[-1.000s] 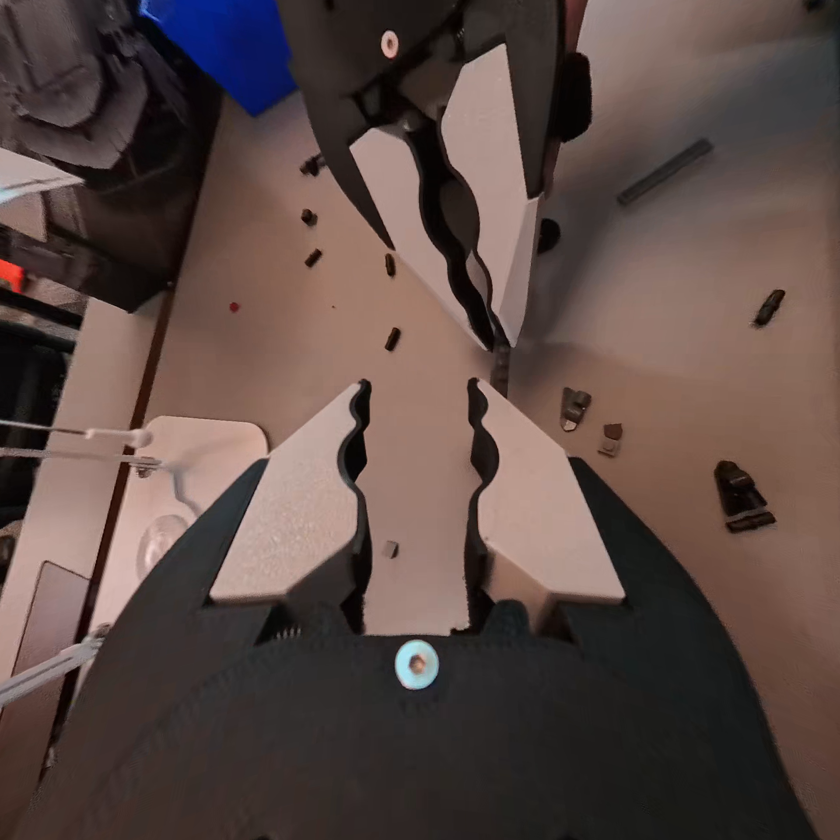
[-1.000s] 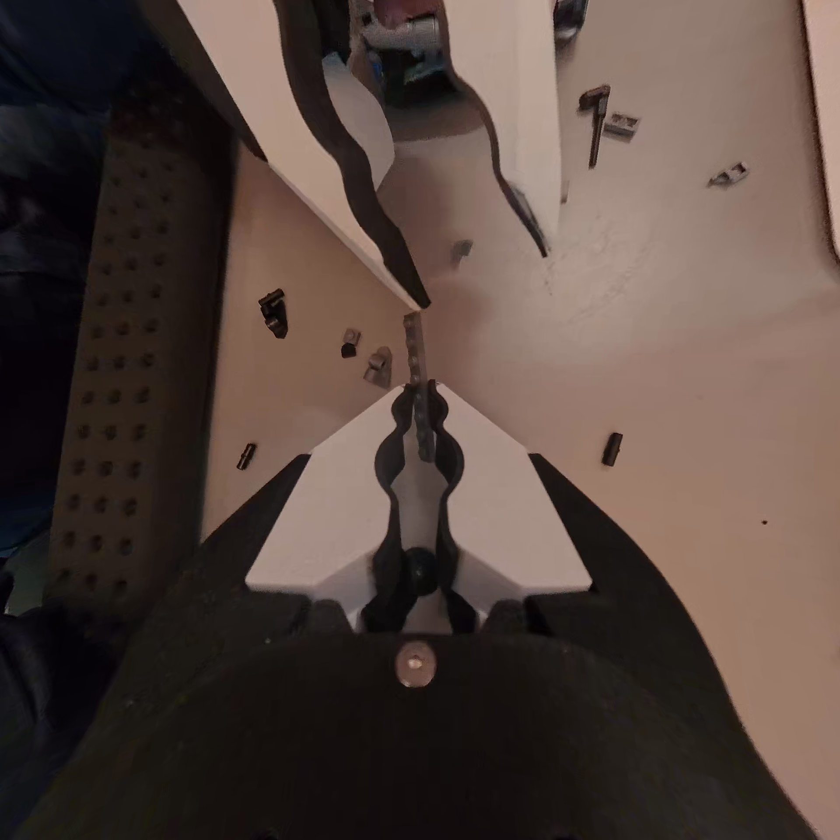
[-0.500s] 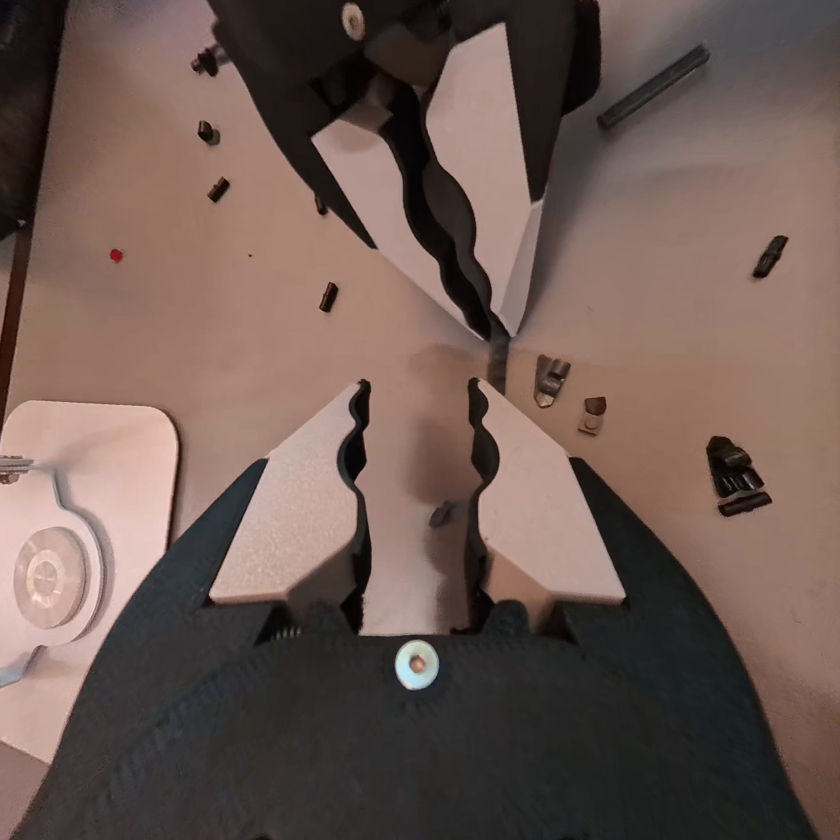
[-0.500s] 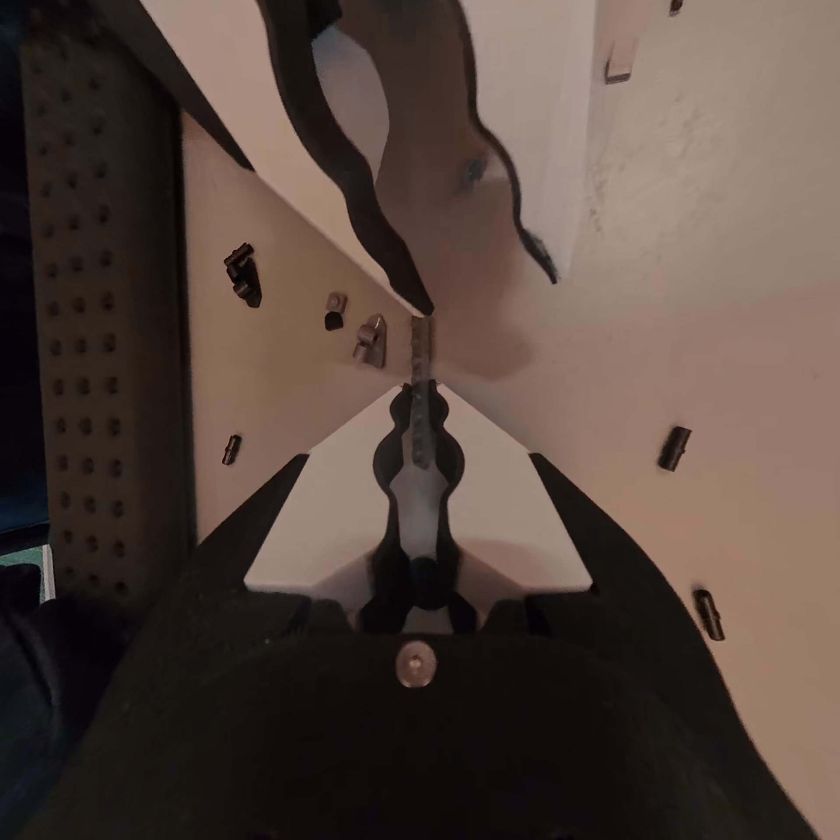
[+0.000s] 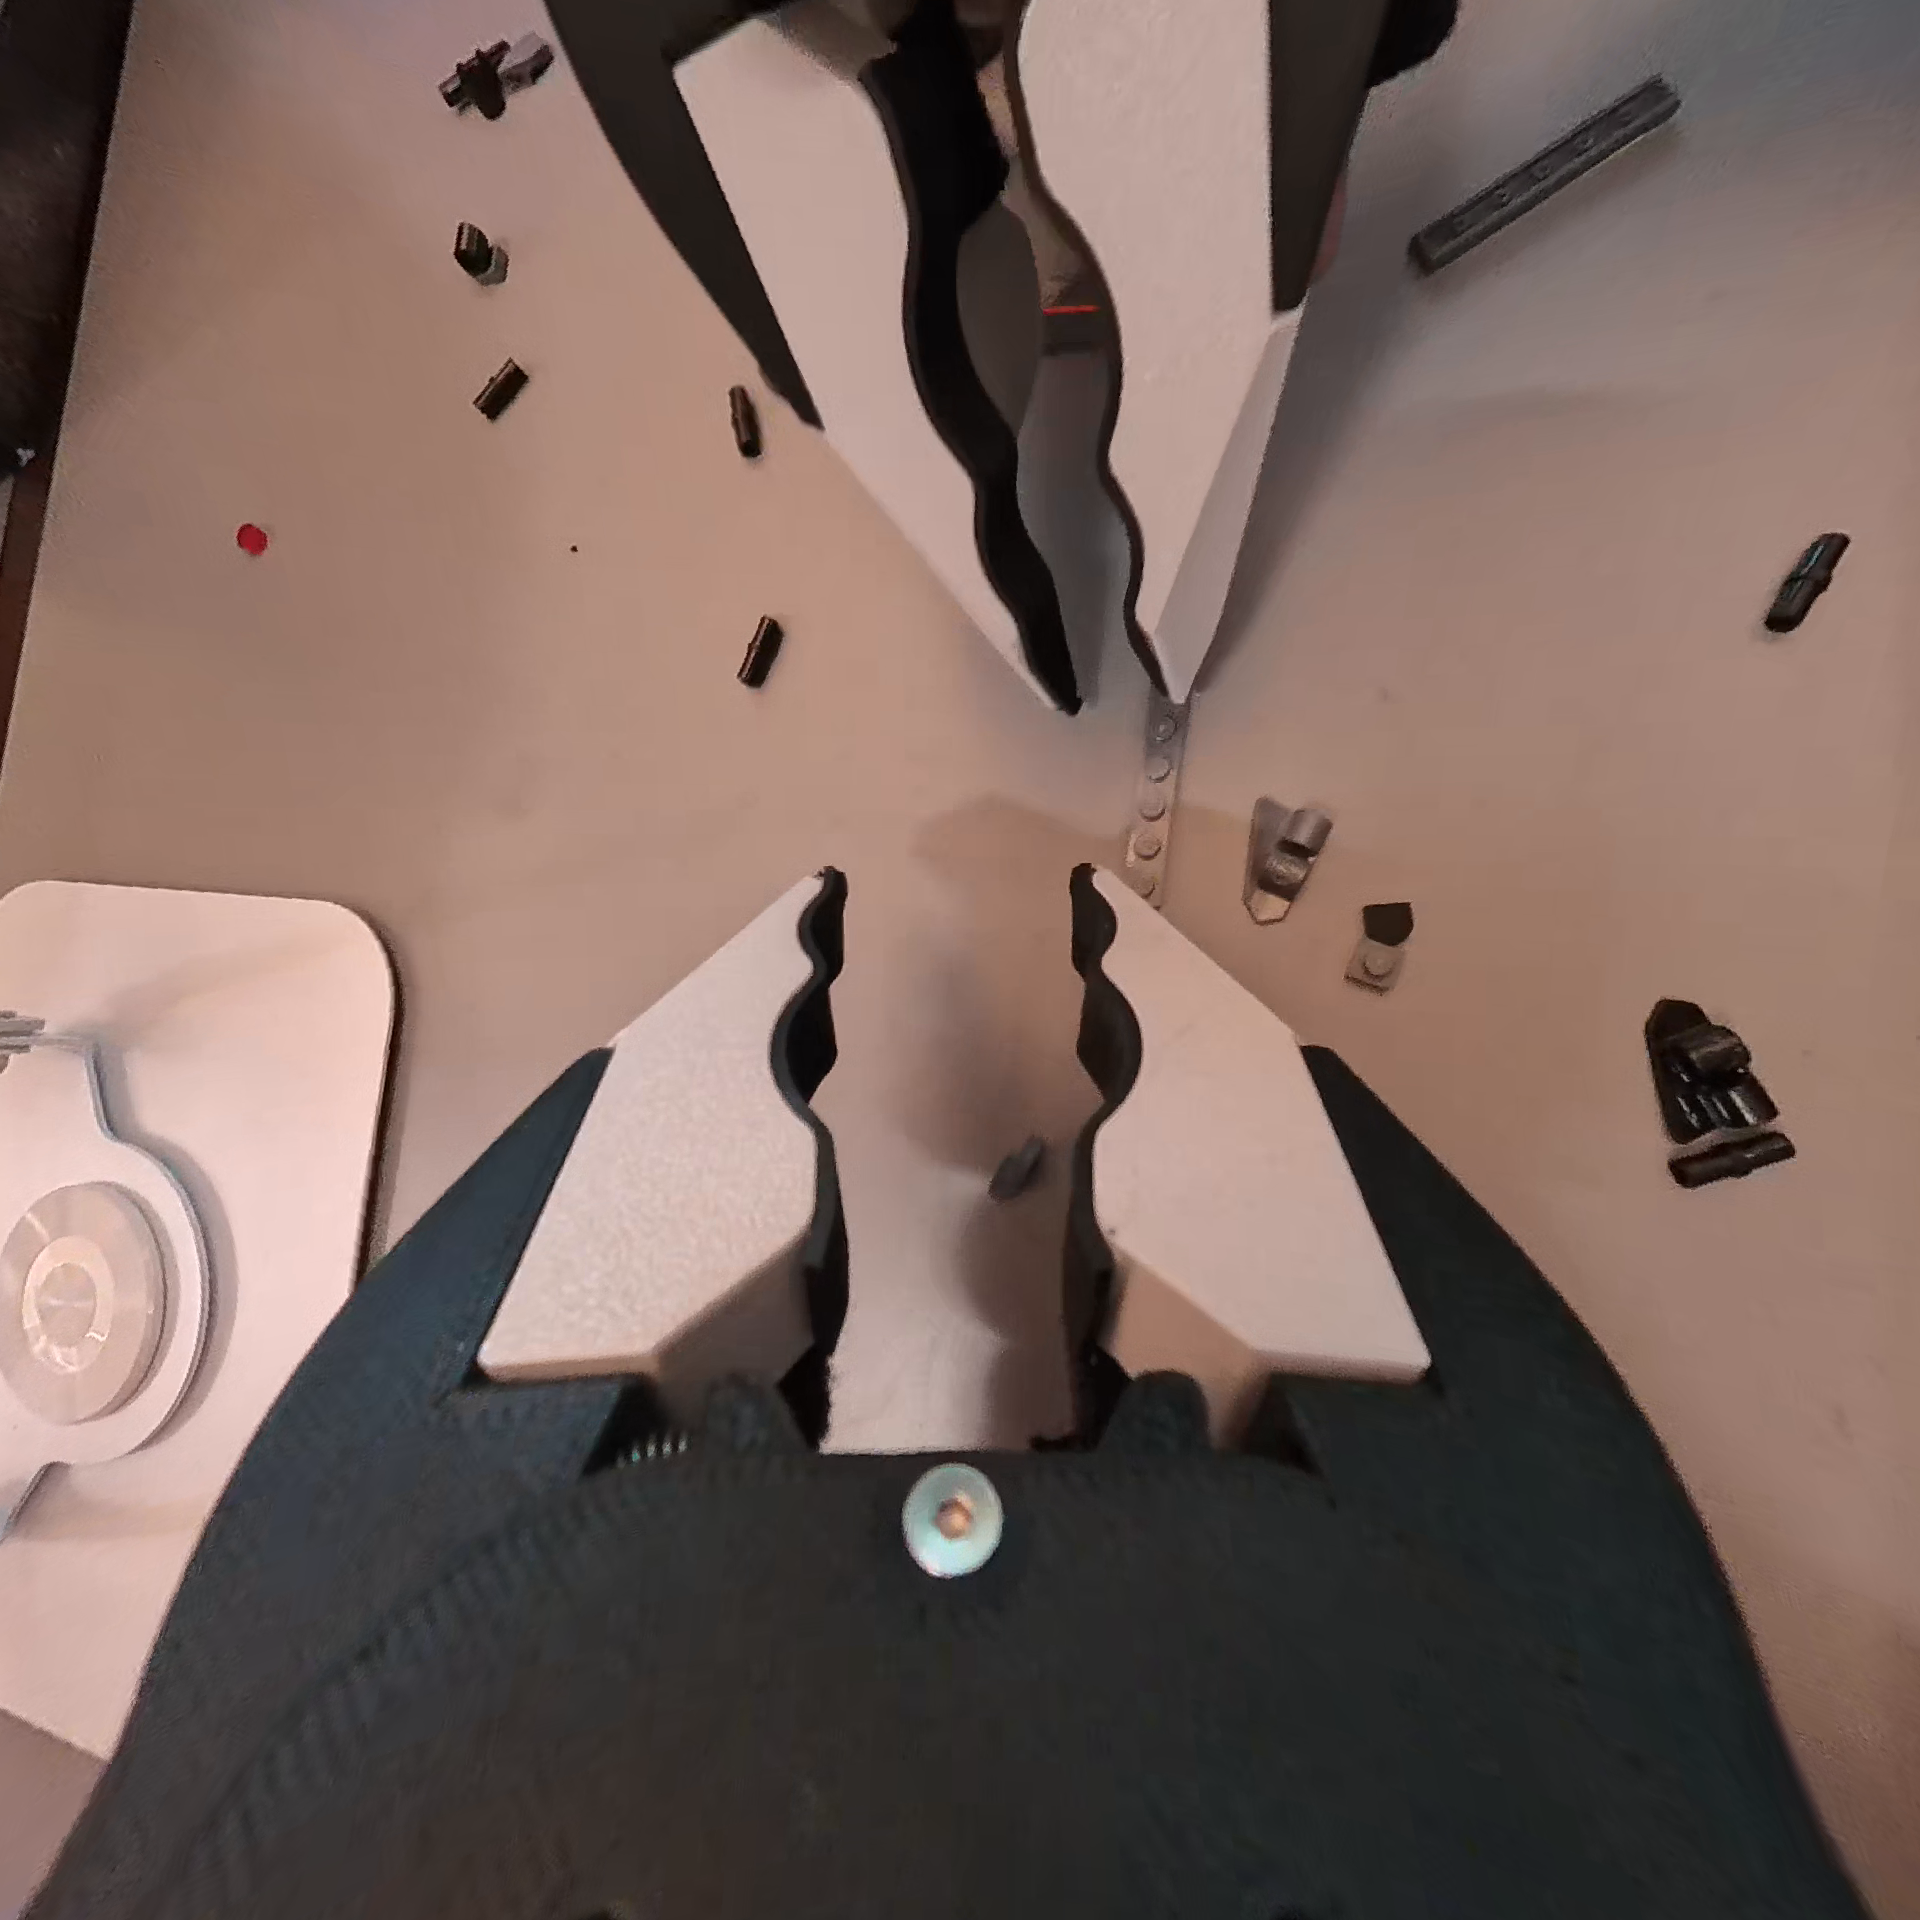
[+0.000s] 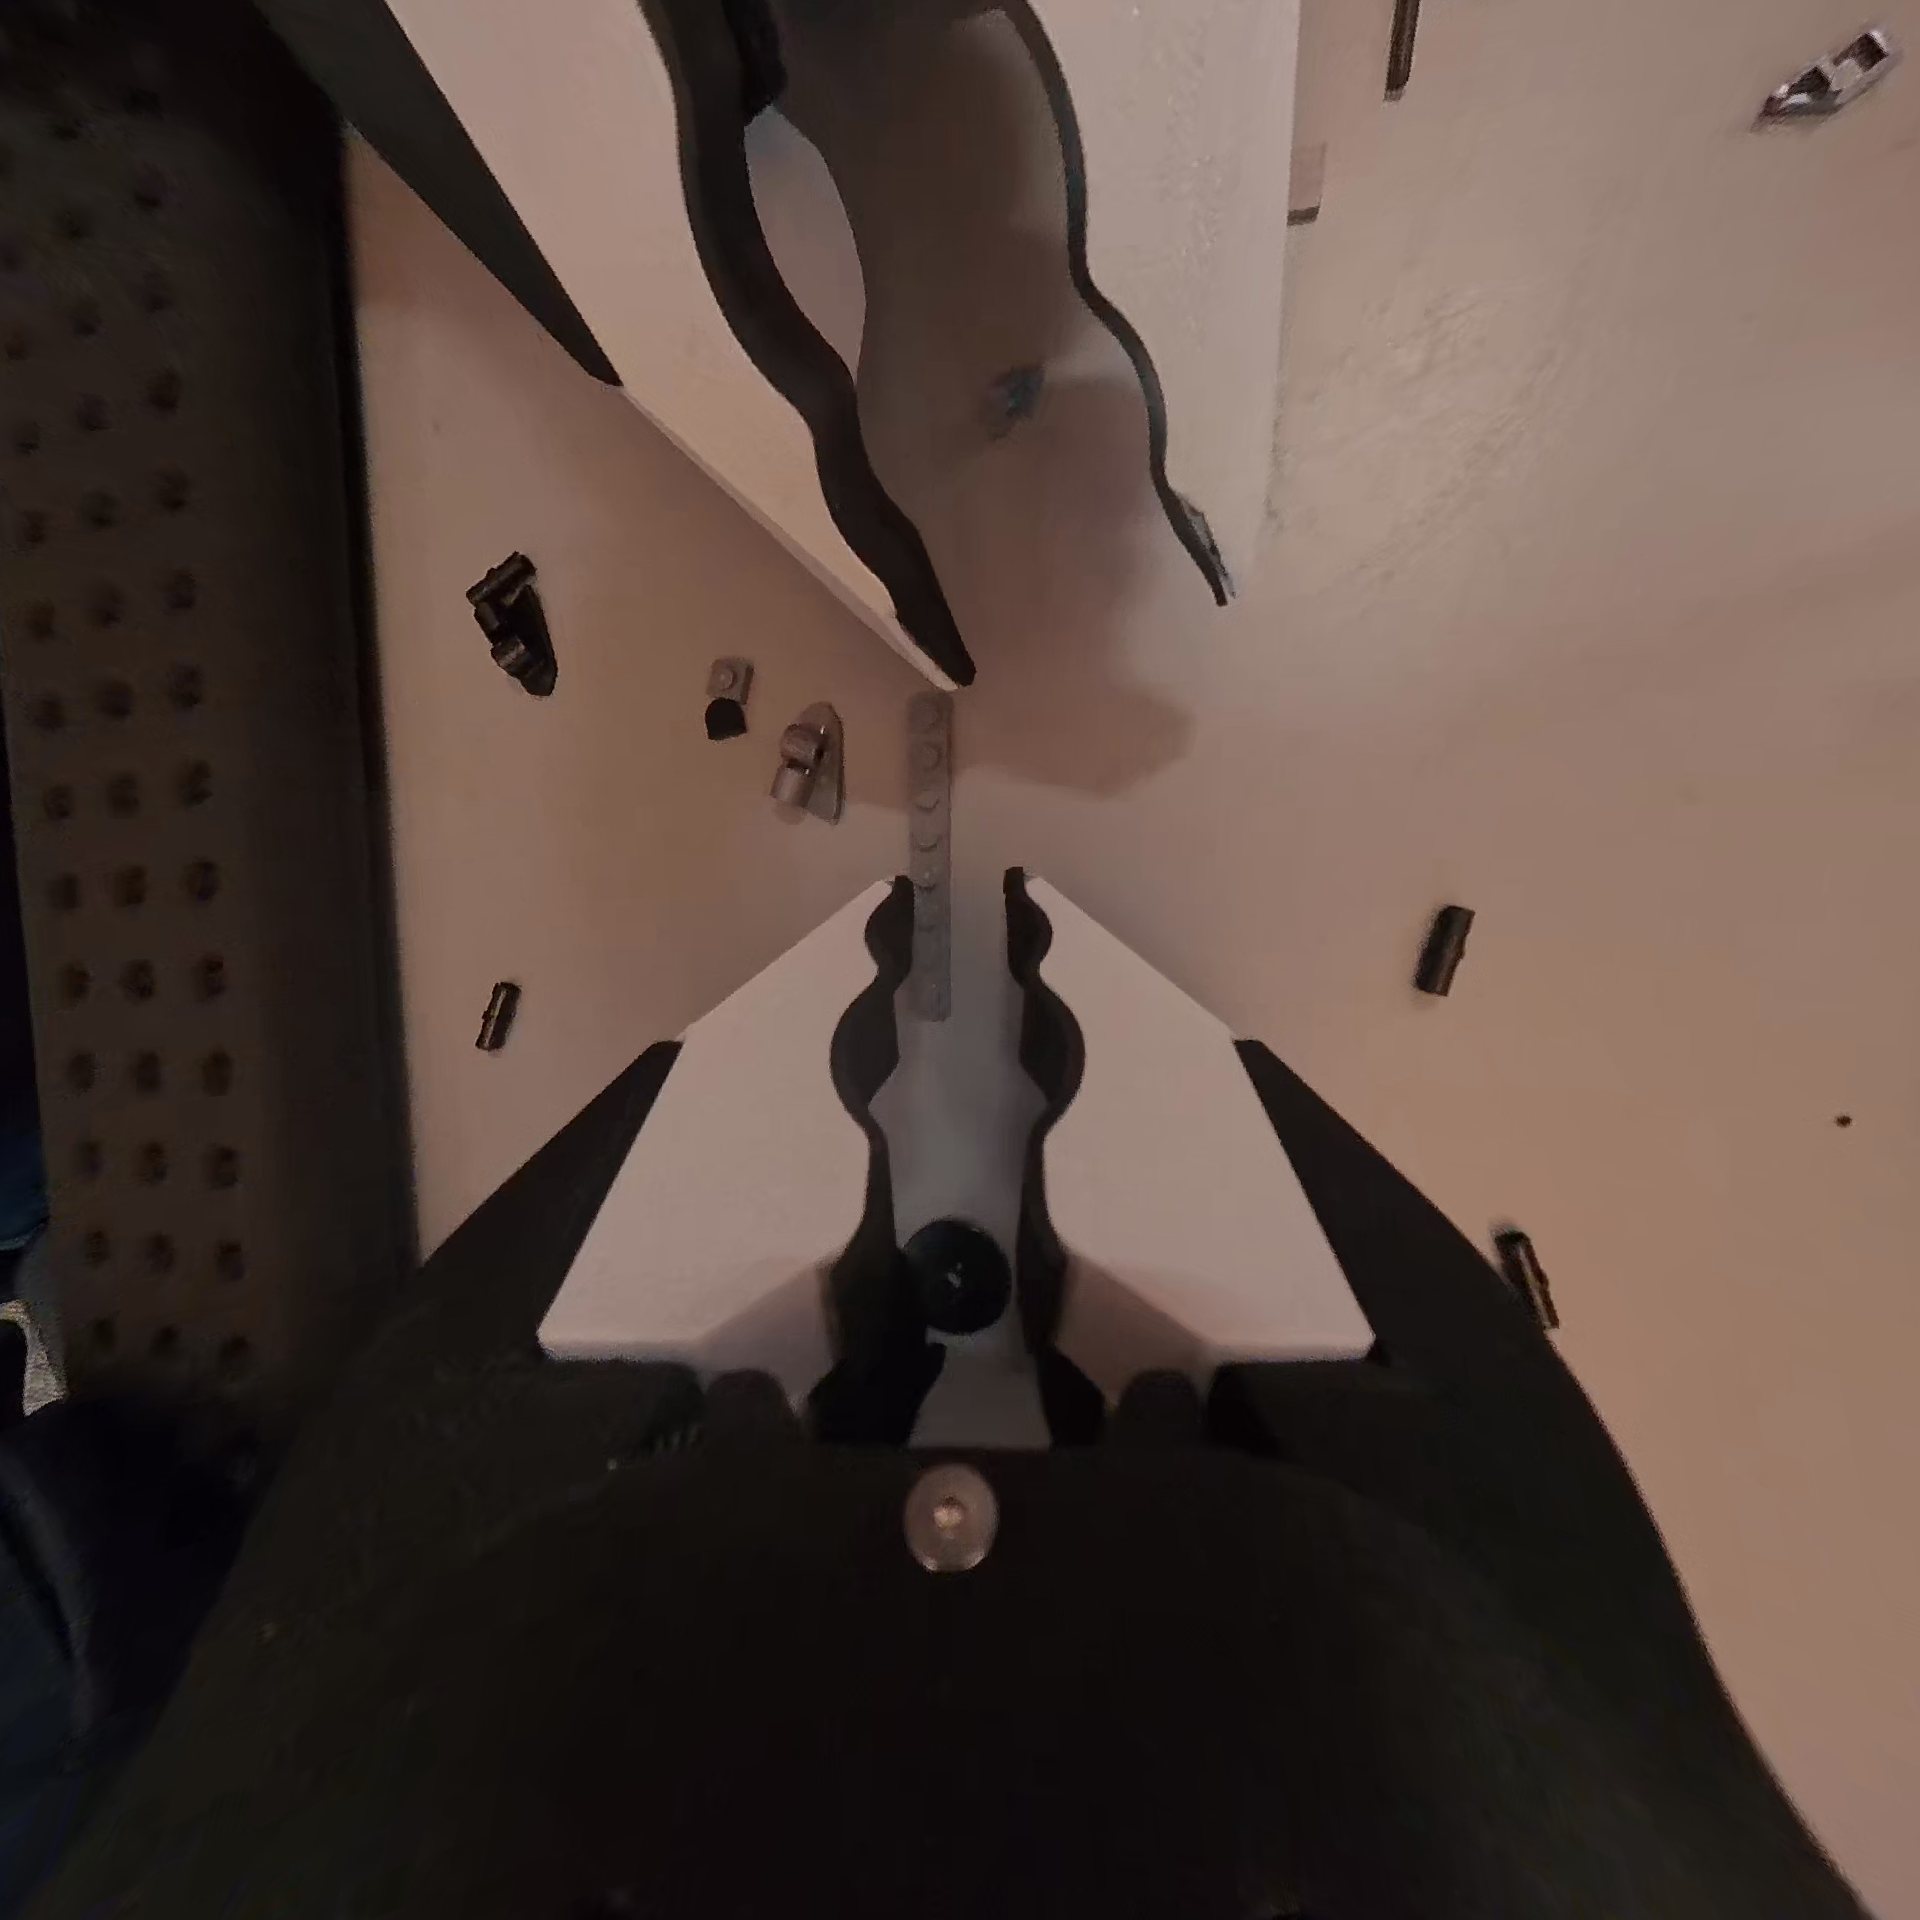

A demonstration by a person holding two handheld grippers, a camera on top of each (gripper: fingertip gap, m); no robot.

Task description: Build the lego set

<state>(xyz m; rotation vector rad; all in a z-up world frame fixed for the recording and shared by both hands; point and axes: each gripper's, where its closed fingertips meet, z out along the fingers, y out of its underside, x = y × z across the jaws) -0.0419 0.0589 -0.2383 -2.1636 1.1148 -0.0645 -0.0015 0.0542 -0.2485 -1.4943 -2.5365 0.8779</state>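
A long thin grey studded plate [image 6: 928, 831] lies flat on the beige table, studs up. One end sits between the fingers of my right gripper [image 6: 956, 883], close to the left finger. That gripper is open with a narrow gap and does not grip the plate. In the left wrist view the plate [image 5: 1156, 790] runs from the right gripper's tips [image 5: 1122, 694] to my left gripper's right fingertip. My left gripper [image 5: 956, 881] is open and empty, facing the right one tip to tip. A tiny grey piece [image 5: 1016, 1164] lies on the table between its fingers.
Beside the plate lie a grey wedge piece [image 5: 1283, 857], a small grey-and-black piece [image 5: 1382, 945] and a black assembly [image 5: 1709, 1091]. Black pins [image 5: 758, 651] are scattered about. A long dark beam [image 5: 1548, 177] lies far right. A white stand base [image 5: 208, 1039] is left. A dark perforated mat [image 6: 125, 727] borders the table. About 5 cm separates my left fingertips from my right.
My right gripper has opened and let go of the grey plate, which went from edge-on in the jaws to lying flat. My left gripper stayed open and moved in slightly closer.
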